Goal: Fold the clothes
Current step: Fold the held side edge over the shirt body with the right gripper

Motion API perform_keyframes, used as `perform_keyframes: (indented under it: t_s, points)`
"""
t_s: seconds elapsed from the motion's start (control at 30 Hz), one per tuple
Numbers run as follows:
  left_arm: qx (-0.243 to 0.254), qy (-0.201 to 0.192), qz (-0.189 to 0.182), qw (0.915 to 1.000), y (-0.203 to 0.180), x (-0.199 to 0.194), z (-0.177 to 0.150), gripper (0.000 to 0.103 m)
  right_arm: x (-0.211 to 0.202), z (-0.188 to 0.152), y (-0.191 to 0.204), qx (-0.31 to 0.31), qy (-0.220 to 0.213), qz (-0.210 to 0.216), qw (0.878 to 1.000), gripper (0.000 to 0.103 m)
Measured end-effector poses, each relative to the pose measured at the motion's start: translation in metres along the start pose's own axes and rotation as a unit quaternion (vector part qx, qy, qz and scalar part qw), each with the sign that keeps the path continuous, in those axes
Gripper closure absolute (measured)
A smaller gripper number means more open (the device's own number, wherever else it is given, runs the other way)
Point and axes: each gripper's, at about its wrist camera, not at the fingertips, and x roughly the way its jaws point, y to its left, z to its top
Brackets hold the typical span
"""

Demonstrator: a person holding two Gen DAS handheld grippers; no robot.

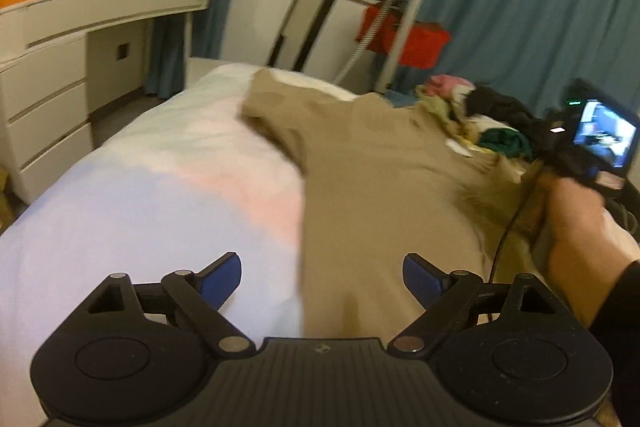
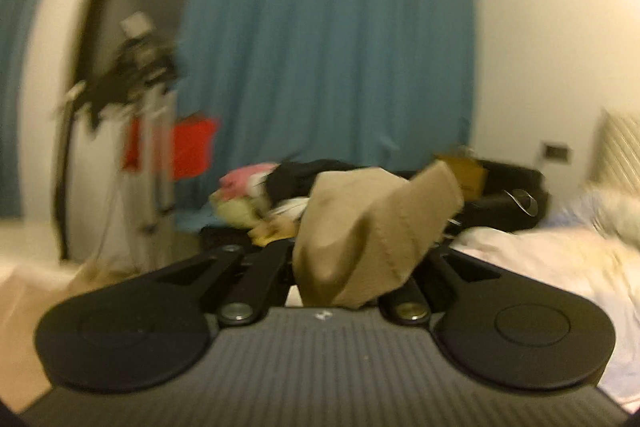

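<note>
On the white bed (image 1: 160, 179) my tan shirt (image 1: 380, 187) lies spread flat, one sleeve reaching toward the far edge. My left tool (image 1: 322, 277) hovers just above the shirt's near hem, blue fingers (image 1: 222, 277) wide apart, gripping nothing. My right tool (image 2: 356, 267) is clamped on a bunched fold of the same tan cloth, lifted off the bed. A pile of mixed clothes (image 1: 476, 115) sits beyond the shirt, before the blue curtain (image 1: 540, 7).
</note>
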Motion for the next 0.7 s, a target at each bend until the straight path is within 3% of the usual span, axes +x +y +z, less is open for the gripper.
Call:
perform_keyframes:
  t_s: [0.13, 0.27, 0.3, 0.33, 0.4, 0.53, 0.7]
  points:
    - [-0.033, 0.018, 0.002, 0.9993, 0.014, 0.013, 0.002, 0.013, 0.0, -0.022, 0.061, -0.039, 0.037, 0.067, 0.996, 0.095]
    - [-0.043, 0.029, 0.004, 0.9986, 0.021, 0.027, 0.002, 0.013, 0.006, -0.029, 0.086, -0.085, 0.076, 0.125, 0.986, 0.092]
    - [-0.044, 0.033, 0.003, 0.9985, 0.021, 0.03, 0.002, 0.013, 0.012, -0.028, 0.083, -0.073, 0.101, 0.15, 0.981, 0.082]
    - [-0.043, 0.036, 0.001, 0.9984, 0.021, 0.033, 0.001, 0.013, 0.018, -0.026, 0.079, -0.058, 0.126, 0.175, 0.975, 0.05]
    - [-0.04, 0.041, -0.002, 0.9984, 0.019, 0.036, 0.0, 0.013, 0.02, -0.019, 0.07, -0.016, 0.164, 0.226, 0.96, 0.007]
    - [-0.016, 0.03, -0.003, 0.9994, 0.007, 0.027, -0.004, 0.013, -0.006, 0.004, 0.042, 0.056, 0.168, 0.289, 0.941, 0.007]
    - [0.016, 0.009, -0.003, 0.9998, -0.011, 0.009, -0.01, 0.013, -0.078, 0.042, -0.02, 0.123, 0.139, 0.302, 0.935, 0.007]
